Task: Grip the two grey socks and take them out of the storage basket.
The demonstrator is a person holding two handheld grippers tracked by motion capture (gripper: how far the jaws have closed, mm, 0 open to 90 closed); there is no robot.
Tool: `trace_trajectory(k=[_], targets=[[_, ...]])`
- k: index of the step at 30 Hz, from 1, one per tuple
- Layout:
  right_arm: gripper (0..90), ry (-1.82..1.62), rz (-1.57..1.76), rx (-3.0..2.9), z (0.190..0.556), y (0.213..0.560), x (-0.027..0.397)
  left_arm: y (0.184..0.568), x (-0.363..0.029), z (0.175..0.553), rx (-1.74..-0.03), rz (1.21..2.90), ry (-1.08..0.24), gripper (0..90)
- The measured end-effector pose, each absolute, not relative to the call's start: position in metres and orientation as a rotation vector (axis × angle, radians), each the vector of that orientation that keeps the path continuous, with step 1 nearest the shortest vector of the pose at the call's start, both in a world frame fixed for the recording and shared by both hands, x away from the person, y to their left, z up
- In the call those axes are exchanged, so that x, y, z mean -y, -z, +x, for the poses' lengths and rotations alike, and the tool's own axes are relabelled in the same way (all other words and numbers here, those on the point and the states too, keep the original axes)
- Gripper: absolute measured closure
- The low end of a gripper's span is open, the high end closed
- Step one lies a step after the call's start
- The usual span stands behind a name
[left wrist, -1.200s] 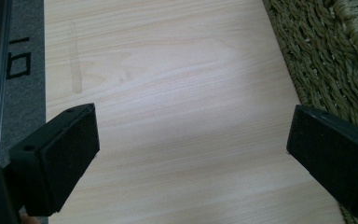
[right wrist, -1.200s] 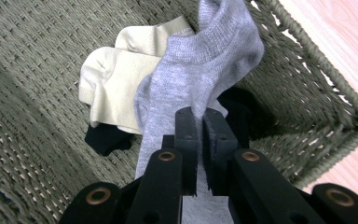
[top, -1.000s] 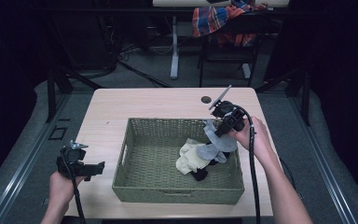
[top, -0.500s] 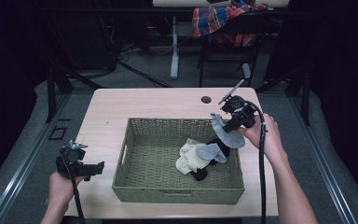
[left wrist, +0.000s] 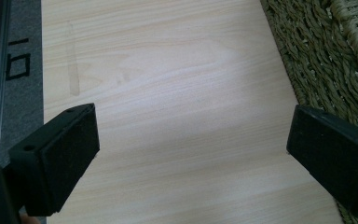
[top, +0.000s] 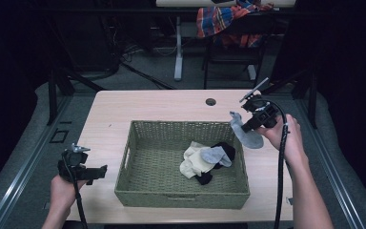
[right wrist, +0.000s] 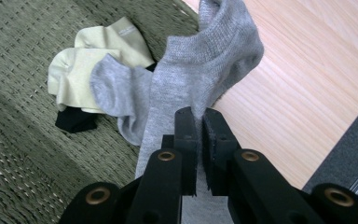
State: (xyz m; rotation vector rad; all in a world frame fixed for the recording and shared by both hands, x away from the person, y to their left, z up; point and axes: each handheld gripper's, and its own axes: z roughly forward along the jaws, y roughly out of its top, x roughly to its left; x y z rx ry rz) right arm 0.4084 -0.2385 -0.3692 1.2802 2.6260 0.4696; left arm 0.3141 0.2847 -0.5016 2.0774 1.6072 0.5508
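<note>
The table is a pale wood-grain slab, smooth and rectangular. At its centre sits a rectangular wicker basket of olive-green woven fibre, with upright walls and a slot handle in its 9 o'clock wall. A small round dark hole marks the table at 12 o'clock from the basket. In the basket's 3 o'clock half lies a soft heap: a cream sock, a second grey sock and a black sock, overlapping one another.

The right gripper hangs over the basket's 2 o'clock corner, its fingers clenched on a grey sock, a fine-ribbed knit that droops limp just above the rim. The left gripper is at 9 o'clock from the basket, its blocky black fingers spread wide over bare wood, gripping nothing.
</note>
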Motion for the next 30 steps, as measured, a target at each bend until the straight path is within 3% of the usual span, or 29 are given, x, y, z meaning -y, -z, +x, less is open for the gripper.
trace_trajectory(k=[30], targets=[[85.8,-0.433,1.527,-2.514,0.42,0.388,0.31,0.501,-0.284,0.315,-1.601,2.074,-0.555,2.5]])
